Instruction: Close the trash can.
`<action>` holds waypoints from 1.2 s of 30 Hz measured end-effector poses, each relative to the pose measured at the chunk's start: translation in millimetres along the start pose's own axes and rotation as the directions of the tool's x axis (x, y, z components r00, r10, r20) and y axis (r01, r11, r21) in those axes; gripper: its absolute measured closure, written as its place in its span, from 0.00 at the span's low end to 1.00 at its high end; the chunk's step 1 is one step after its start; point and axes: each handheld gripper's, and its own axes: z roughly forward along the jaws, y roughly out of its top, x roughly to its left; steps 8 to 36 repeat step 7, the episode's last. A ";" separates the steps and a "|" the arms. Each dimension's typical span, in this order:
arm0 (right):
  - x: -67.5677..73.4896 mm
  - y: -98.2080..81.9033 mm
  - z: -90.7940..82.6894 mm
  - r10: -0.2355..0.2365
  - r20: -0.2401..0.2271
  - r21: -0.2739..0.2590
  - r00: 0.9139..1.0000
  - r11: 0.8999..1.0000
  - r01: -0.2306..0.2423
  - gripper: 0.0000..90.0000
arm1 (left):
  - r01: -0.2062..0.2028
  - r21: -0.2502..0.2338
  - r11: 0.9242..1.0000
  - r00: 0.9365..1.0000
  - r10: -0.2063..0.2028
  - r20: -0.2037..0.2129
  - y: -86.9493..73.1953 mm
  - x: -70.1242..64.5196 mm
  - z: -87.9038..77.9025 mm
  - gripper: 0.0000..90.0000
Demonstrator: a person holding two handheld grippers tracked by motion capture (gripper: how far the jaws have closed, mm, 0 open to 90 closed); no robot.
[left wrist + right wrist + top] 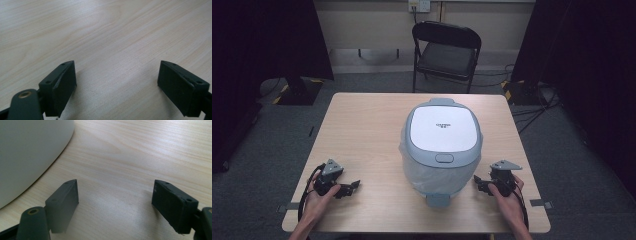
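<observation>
A white and pale-blue rice cooker (442, 145) with its lid down stands in the middle of the wooden table (362, 125). My left gripper (352, 187) rests low over the table near the front left edge, jaws open with only bare wood between them (117, 82). To the right of the cooker, my right gripper (479, 184) sits near the front right edge, pointing toward the cooker's base. Its jaws are open and hold nothing (115, 202). The cooker's white wall (27, 152) curves past at the upper left of the right gripper view.
A black folding chair (447, 52) stands behind the table's far edge. Black stands and cables (532, 95) lie on the grey floor at both far corners. Bare tabletop stretches to the left of the cooker and behind it.
</observation>
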 end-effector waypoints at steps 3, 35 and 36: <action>0.0 0.0 -0.1 0.000 0.000 0.000 1.000 1.000 0.000 0.23 | 0.003 0.002 1.000 1.000 -0.004 0.004 1.1 -0.2 1.7 0.14; 0.1 0.0 0.0 0.000 0.000 0.000 1.000 1.000 0.000 0.22 | -0.001 0.010 1.000 1.000 0.001 0.006 3.1 0.7 4.6 0.08; 0.1 0.0 0.0 0.000 0.000 0.000 1.000 1.000 0.000 0.22 | -0.001 0.010 1.000 1.000 0.001 0.006 3.1 0.7 4.6 0.08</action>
